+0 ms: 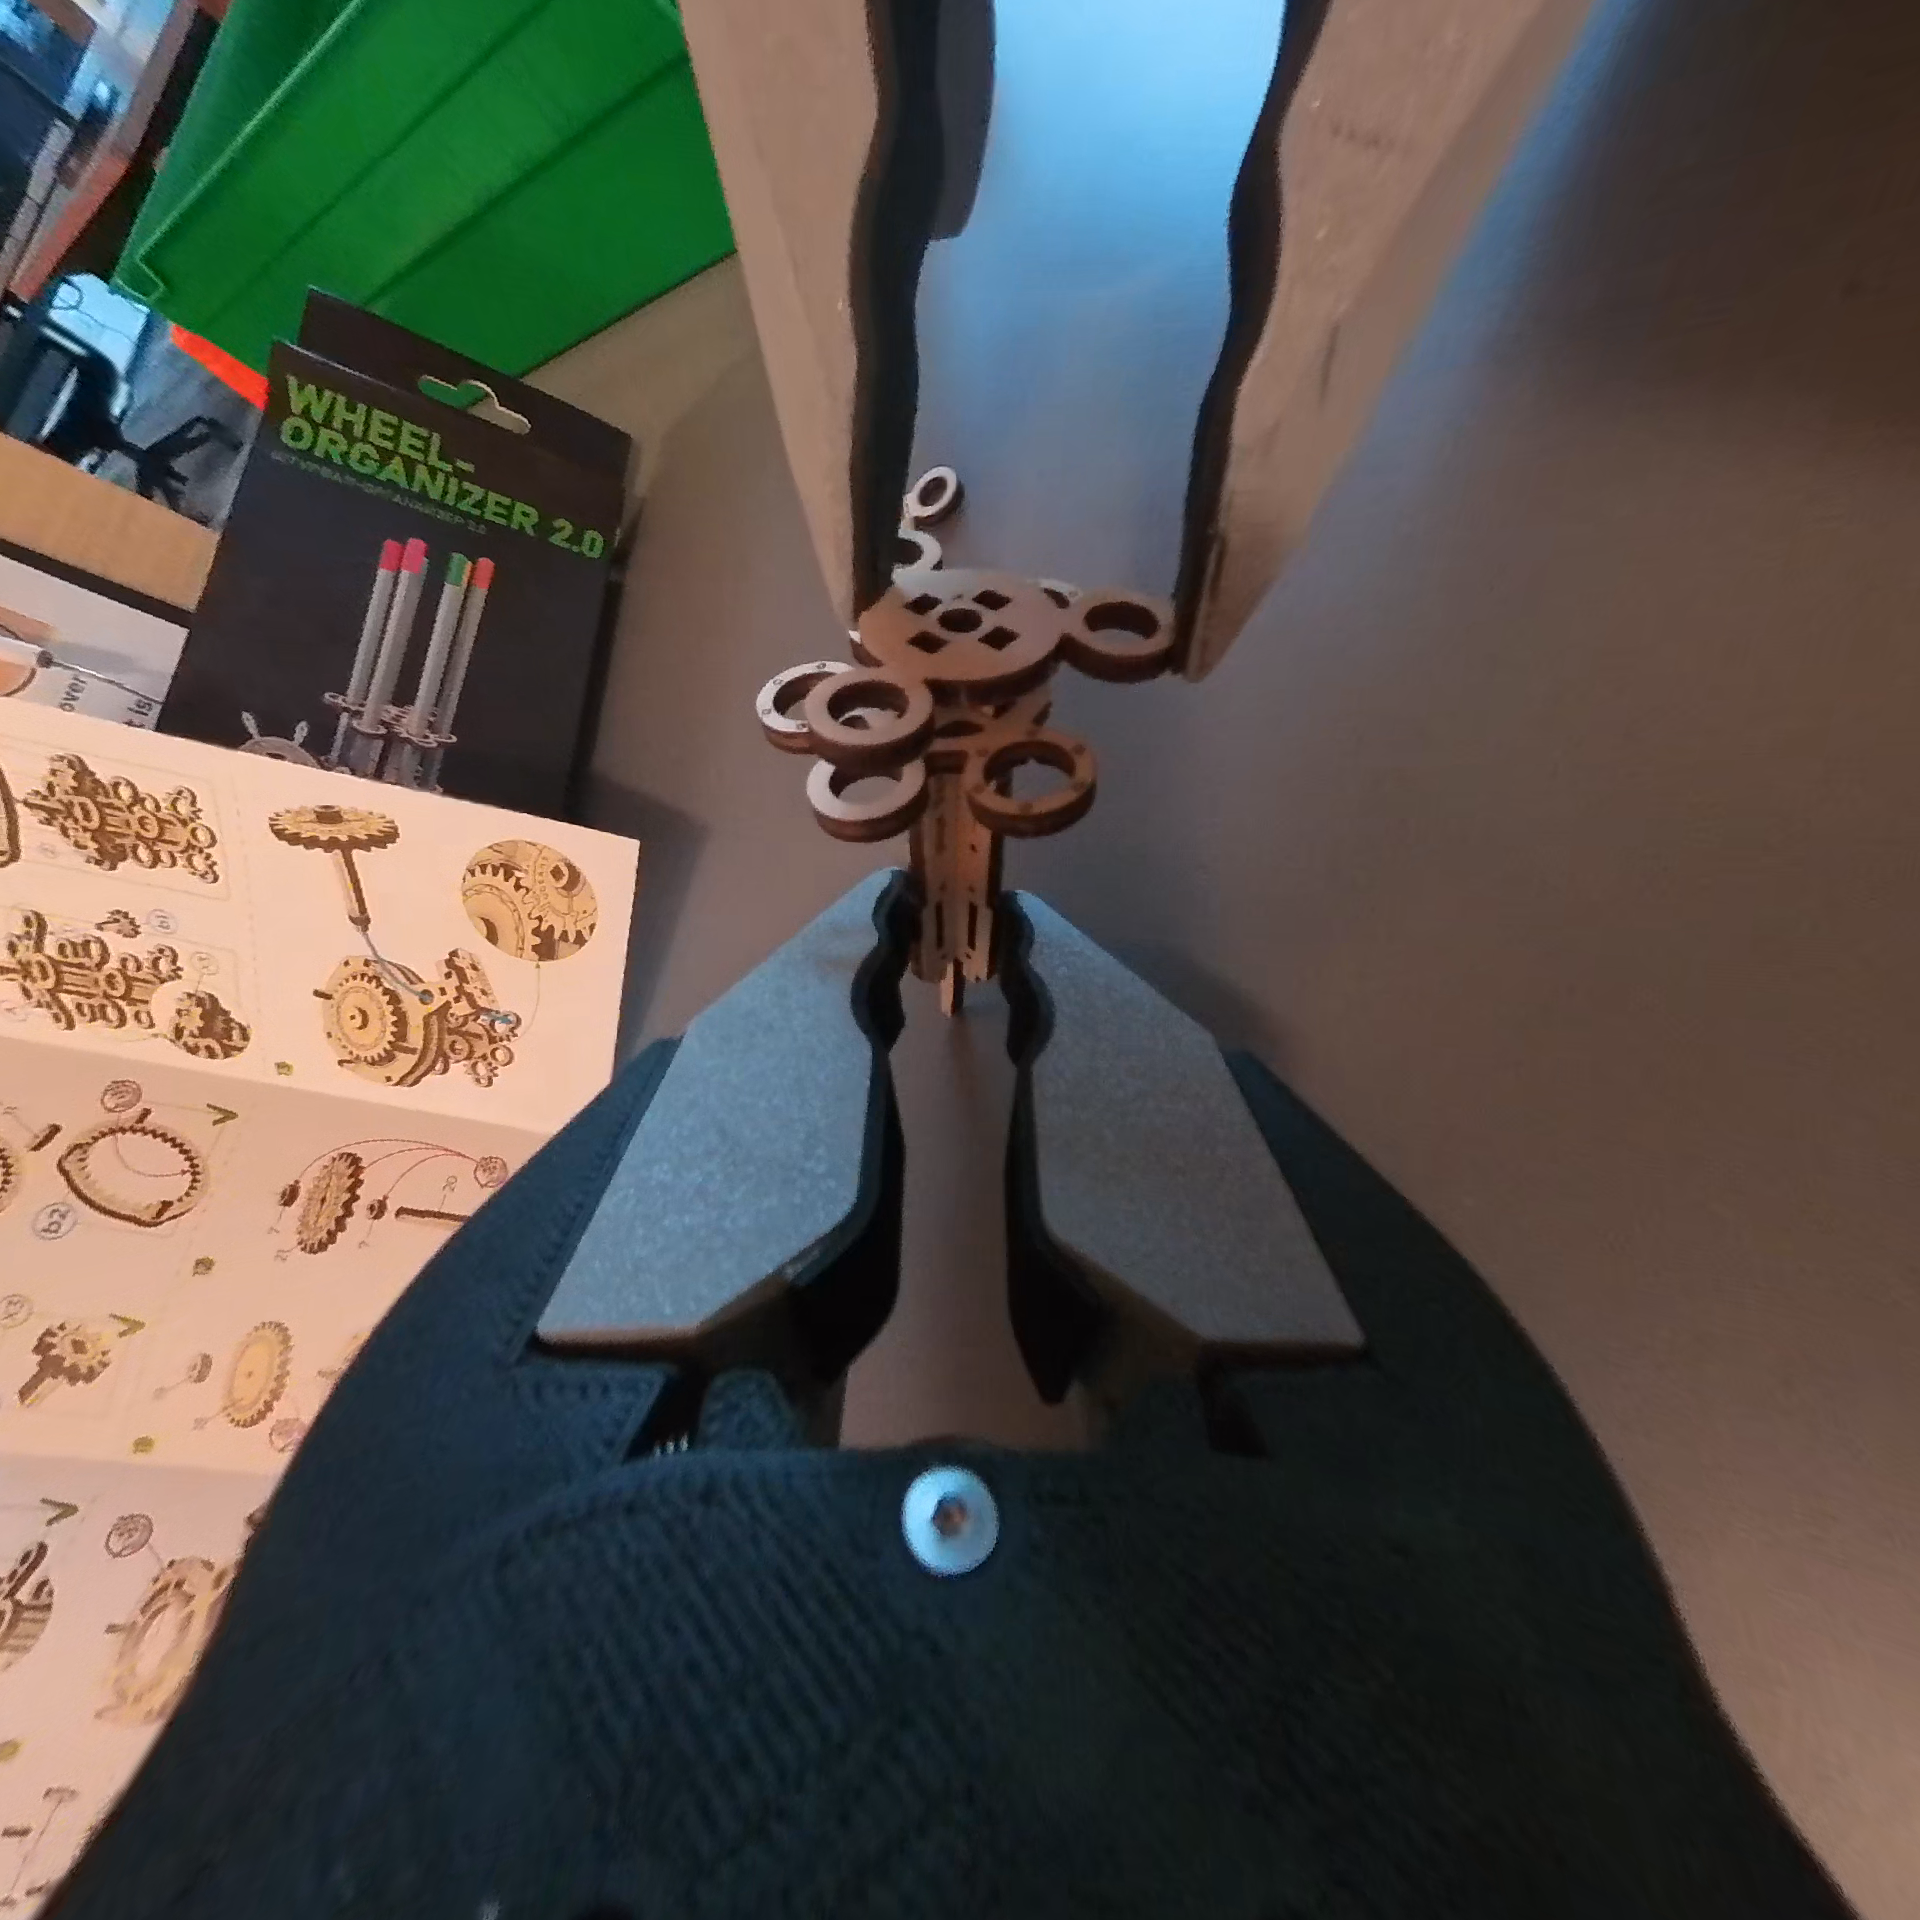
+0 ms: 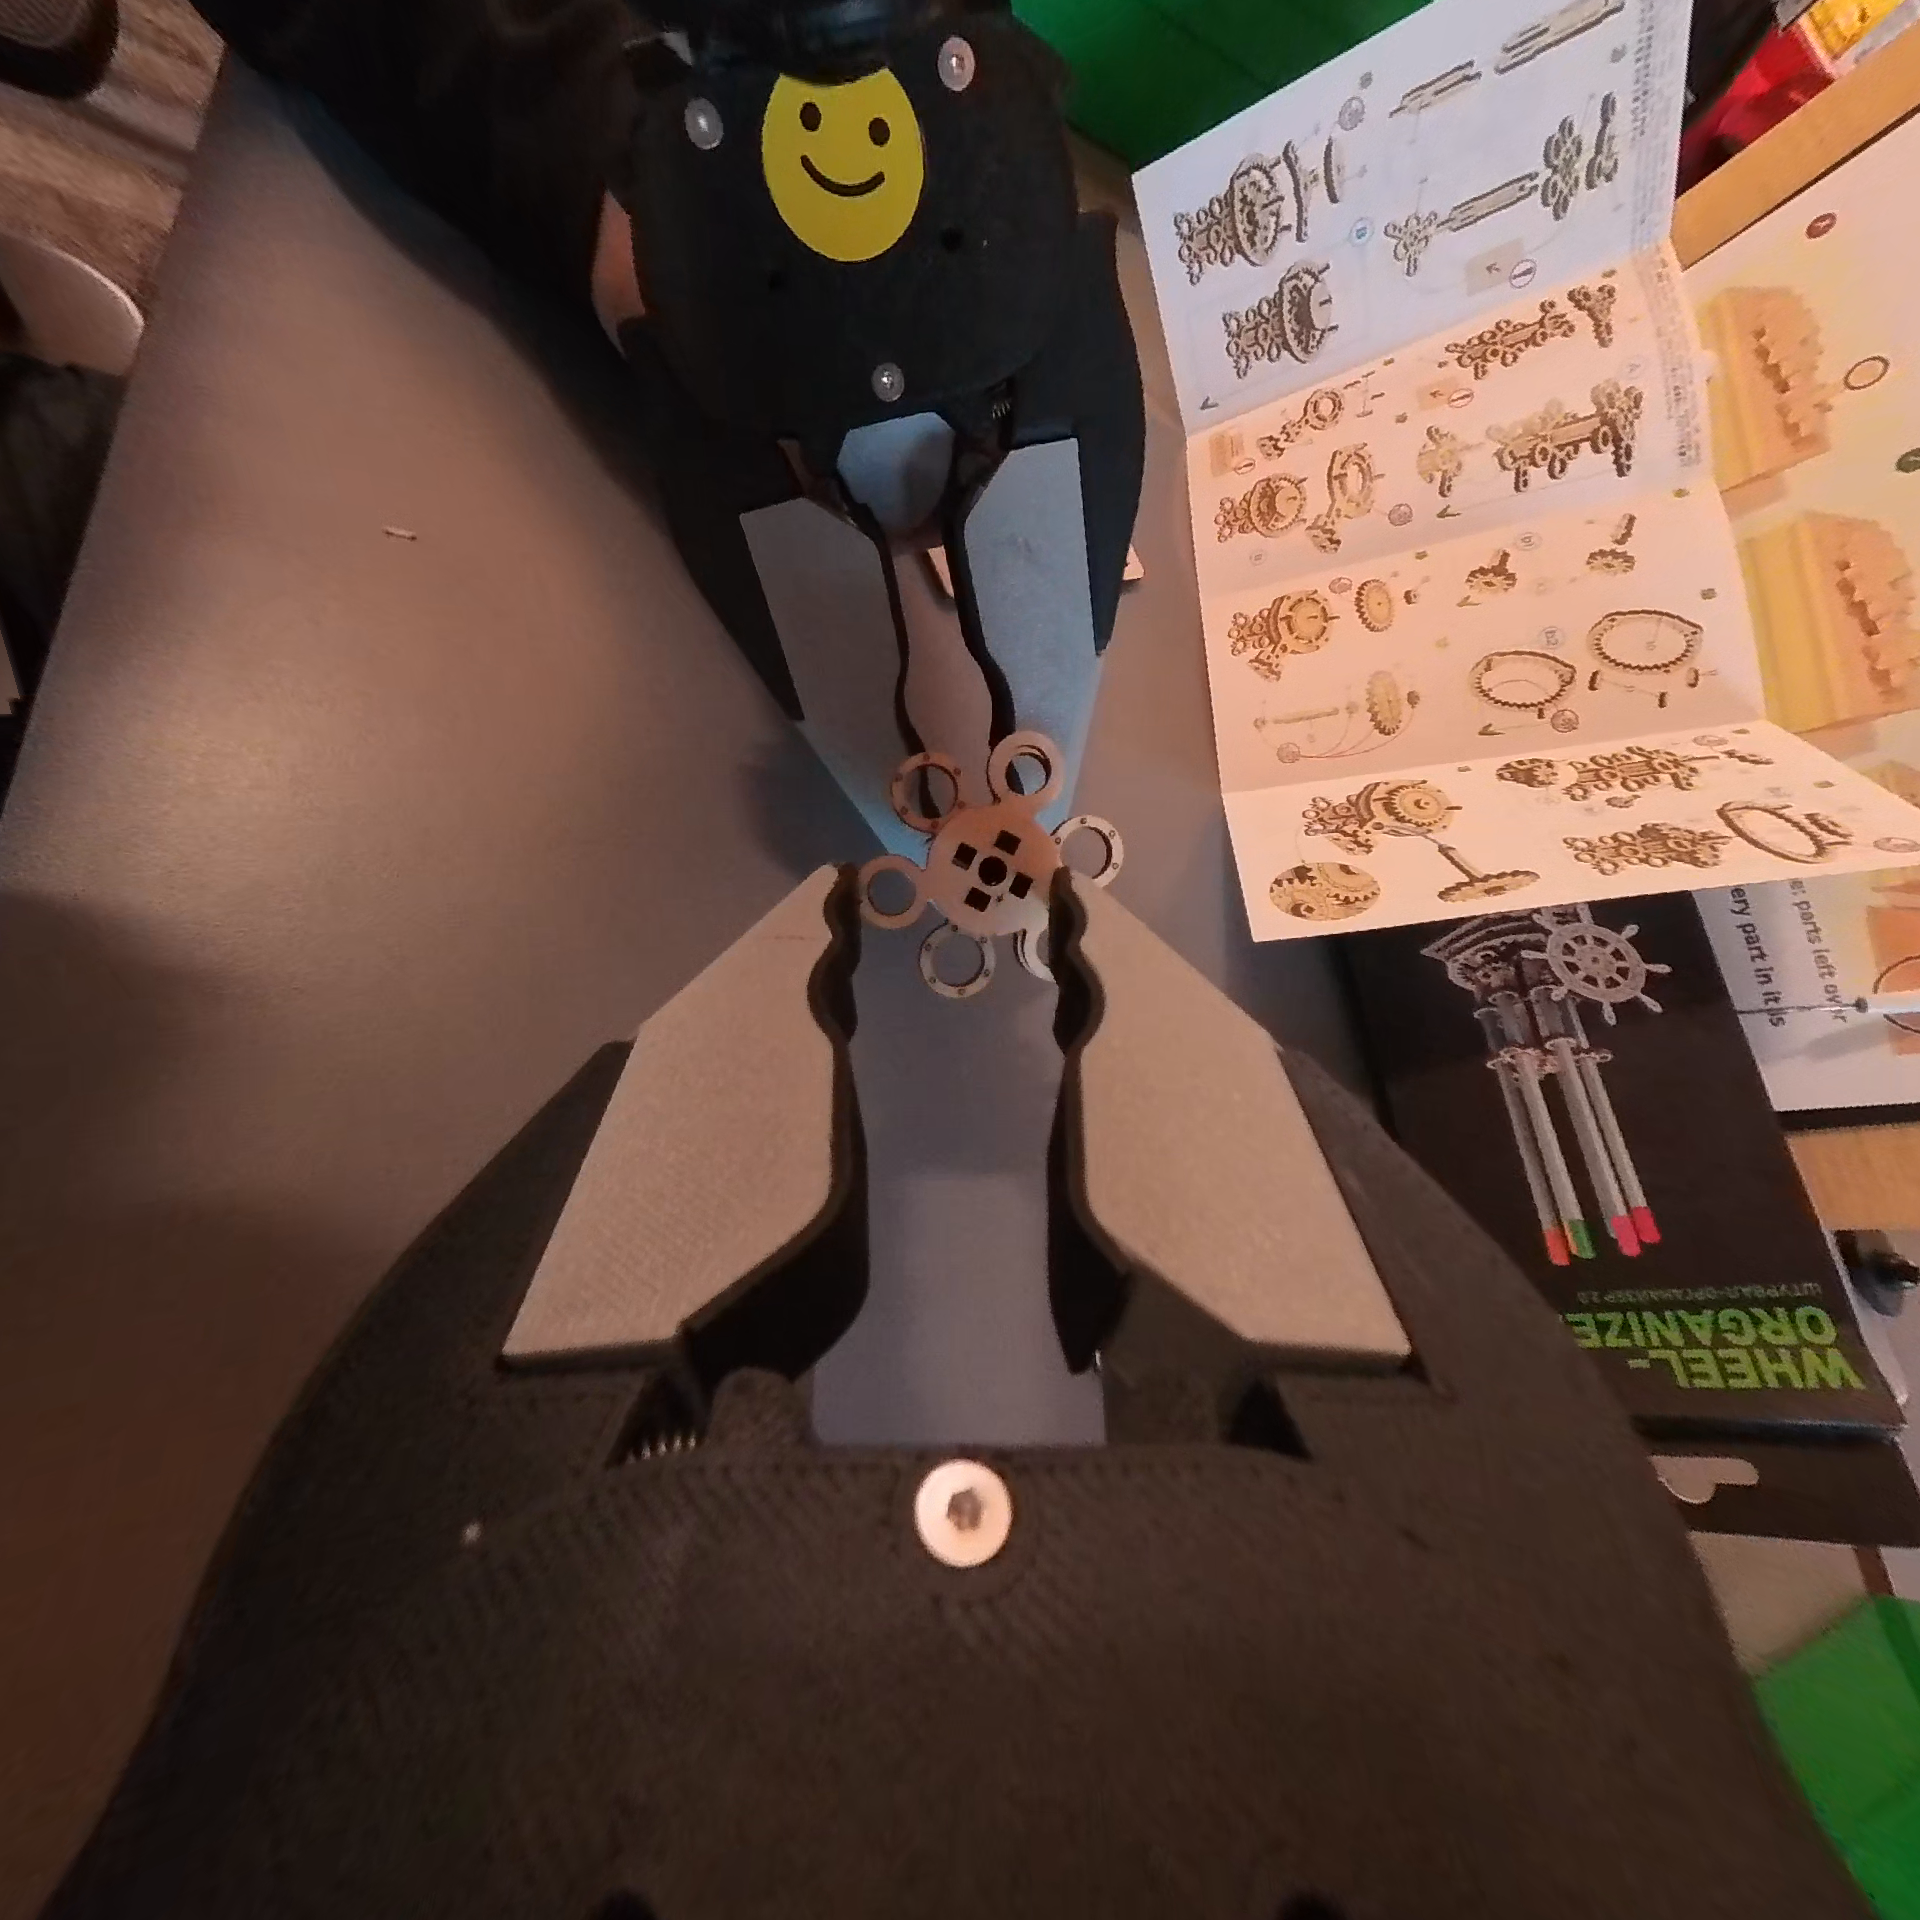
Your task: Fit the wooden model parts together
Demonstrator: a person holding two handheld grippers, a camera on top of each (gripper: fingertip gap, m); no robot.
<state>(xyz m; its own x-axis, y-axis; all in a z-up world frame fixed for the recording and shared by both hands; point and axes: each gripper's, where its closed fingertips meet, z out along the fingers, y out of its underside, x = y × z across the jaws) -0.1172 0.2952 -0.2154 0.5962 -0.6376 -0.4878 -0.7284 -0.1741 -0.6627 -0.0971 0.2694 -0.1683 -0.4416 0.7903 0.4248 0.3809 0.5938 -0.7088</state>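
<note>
A wooden model sits between both grippers: a slotted shaft (image 1: 951, 904) carrying stacked plates with round ring lobes (image 1: 868, 717). My left gripper (image 1: 951, 920) is shut on the lower end of the shaft. My right gripper (image 1: 1023, 623) comes in from the opposite side and is shut on the top ring plate (image 1: 966, 629), one finger on each edge. In the right wrist view that plate (image 2: 987, 868) faces the camera between my right gripper's (image 2: 951, 899) fingertips. The left gripper (image 2: 956, 748), with a yellow smiley sticker, is behind it. The shaft is hidden there.
A folded instruction sheet (image 1: 312, 935) (image 2: 1455, 623) and a black product box (image 1: 416, 582) (image 2: 1621, 1143) lie beside the work spot on the grey table (image 1: 1558, 935). A green bin (image 1: 436, 156) stands behind. A small wooden ring piece (image 1: 935, 497) shows beyond the model.
</note>
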